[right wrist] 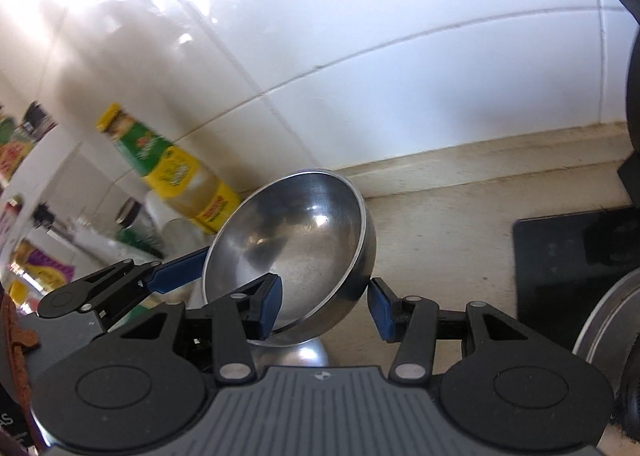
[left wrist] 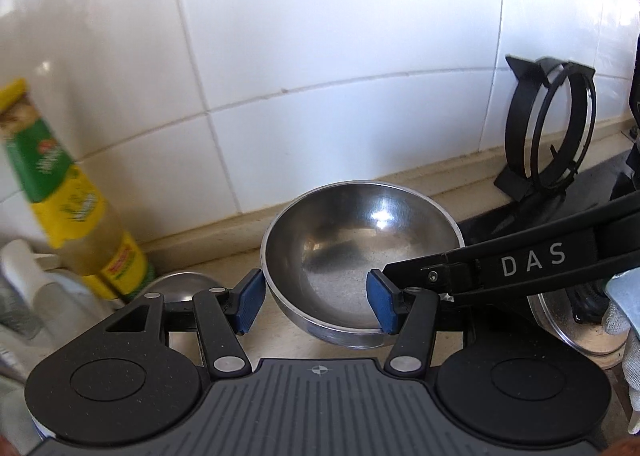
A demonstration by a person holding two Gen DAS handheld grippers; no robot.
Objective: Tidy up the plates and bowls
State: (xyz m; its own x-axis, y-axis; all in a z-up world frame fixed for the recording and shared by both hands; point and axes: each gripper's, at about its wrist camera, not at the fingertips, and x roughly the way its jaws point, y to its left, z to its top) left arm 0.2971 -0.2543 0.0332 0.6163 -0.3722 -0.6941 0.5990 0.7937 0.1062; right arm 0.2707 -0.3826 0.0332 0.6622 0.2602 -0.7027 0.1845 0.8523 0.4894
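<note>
A steel bowl (left wrist: 352,252) is lifted off the beige counter; it also shows tilted in the right wrist view (right wrist: 304,240). My left gripper (left wrist: 318,300) is open, with one blue pad outside the bowl's left wall and the other inside. My right gripper (right wrist: 324,304) is open too, straddling the bowl's near wall with one pad inside and one outside. A second steel bowl (left wrist: 180,288) sits upside down under it, also showing in the right wrist view (right wrist: 296,352). The left gripper's blue finger (right wrist: 176,276) touches the bowl's left rim in the right wrist view.
A yellow-green bottle (left wrist: 76,200) and other containers (left wrist: 44,296) stand at the left against the tiled wall. A black burner grate (left wrist: 548,132) leans on the wall at right. A black stove surface (right wrist: 576,260) and a steel plate (left wrist: 576,328) lie to the right.
</note>
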